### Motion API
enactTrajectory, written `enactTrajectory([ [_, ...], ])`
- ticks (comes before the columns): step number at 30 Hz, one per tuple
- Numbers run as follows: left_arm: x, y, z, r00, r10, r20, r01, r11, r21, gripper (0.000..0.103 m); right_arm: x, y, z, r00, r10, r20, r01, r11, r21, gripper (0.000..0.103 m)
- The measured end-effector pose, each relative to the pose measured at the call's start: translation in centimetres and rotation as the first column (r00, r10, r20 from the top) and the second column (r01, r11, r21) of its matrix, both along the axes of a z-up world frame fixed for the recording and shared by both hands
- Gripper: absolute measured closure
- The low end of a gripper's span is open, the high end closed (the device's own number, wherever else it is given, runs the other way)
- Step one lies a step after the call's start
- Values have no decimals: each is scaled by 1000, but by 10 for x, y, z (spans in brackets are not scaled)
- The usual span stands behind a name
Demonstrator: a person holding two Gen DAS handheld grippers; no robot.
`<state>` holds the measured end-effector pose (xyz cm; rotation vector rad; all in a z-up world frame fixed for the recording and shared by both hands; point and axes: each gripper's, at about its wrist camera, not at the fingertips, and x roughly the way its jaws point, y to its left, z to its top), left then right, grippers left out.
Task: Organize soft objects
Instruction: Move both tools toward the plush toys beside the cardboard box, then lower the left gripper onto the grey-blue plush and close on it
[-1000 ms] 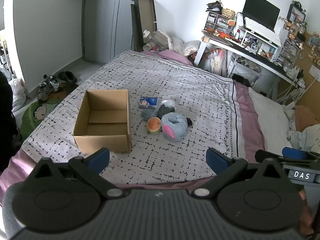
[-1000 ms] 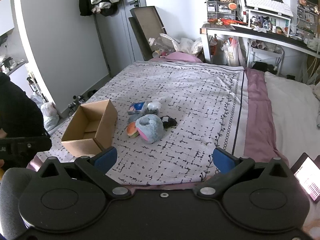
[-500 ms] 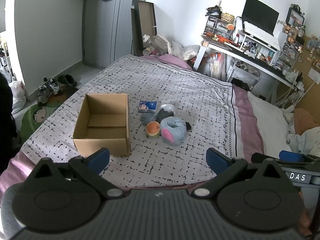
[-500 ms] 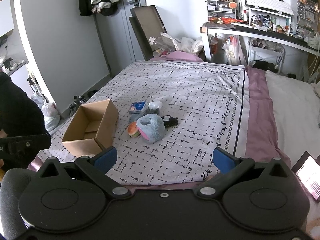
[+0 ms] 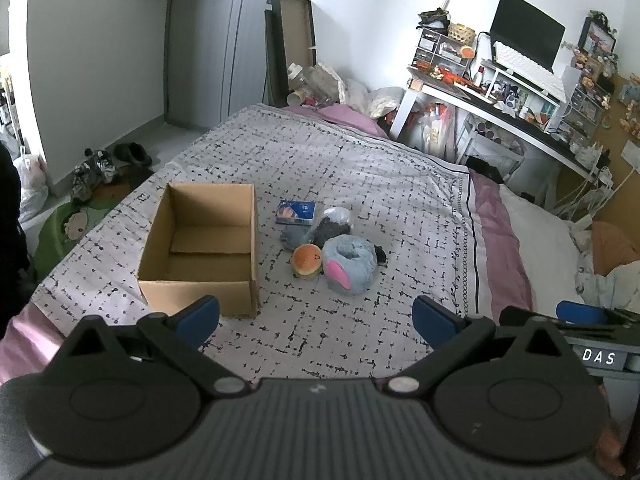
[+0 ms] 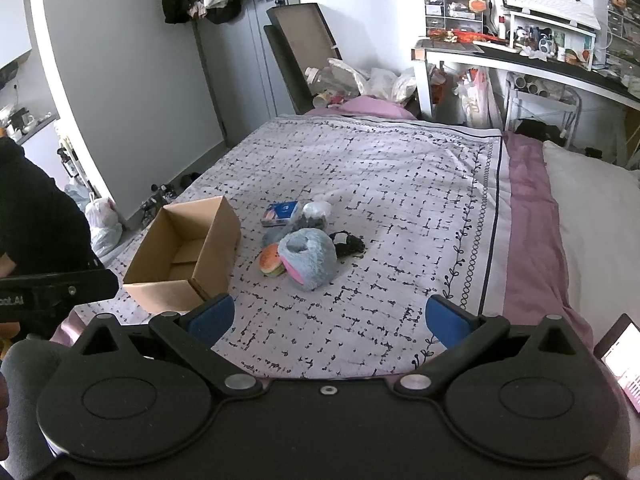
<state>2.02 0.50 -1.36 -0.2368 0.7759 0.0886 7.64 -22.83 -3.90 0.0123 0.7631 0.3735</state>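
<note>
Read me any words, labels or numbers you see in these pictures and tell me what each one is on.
"DAS": white letters on the side of the right claw, seen from the left wrist view.
Partial white lettering on the left claw's dark body: cut off, unreadable.
Blue packet on the bed: print too small to read.

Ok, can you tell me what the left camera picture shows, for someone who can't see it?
An empty cardboard box sits on a patterned bedspread, beside a small pile of soft toys: a blue plush and a burger-shaped toy. The open left hand-held gripper hovers in front, holding nothing. A cluttered desk stands behind.
</note>
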Motion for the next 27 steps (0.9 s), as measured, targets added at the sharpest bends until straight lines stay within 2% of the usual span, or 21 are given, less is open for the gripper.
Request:
enactTrajectory([
  [5, 17, 5, -6, 1000, -5, -23, 4, 1000, -31, 1, 19, 3, -4, 1000, -15, -25, 15, 1000, 0, 0],
  [12, 40, 11, -16, 1000, -6, -16, 5, 1000, -26, 1, 47, 7, -15, 998, -29, -60, 30, 999, 11, 0],
  [16, 58, 16, -25, 999, -7, -39, 4, 997, -80, 1, 62, 6, -19, 997, -42, -71, 44, 999, 31, 0],
  [24, 85, 19, -36, 999, -9, -43, 4, 993, -115, 1, 97, 6, -23, 996, -51, -79, 56, 996, 63, 0],
  [27, 97, 21, -41, 998, -8, -54, 2, 995, -105, 1, 112, 7, -26, 994, -55, -94, 62, 996, 70, 0],
])
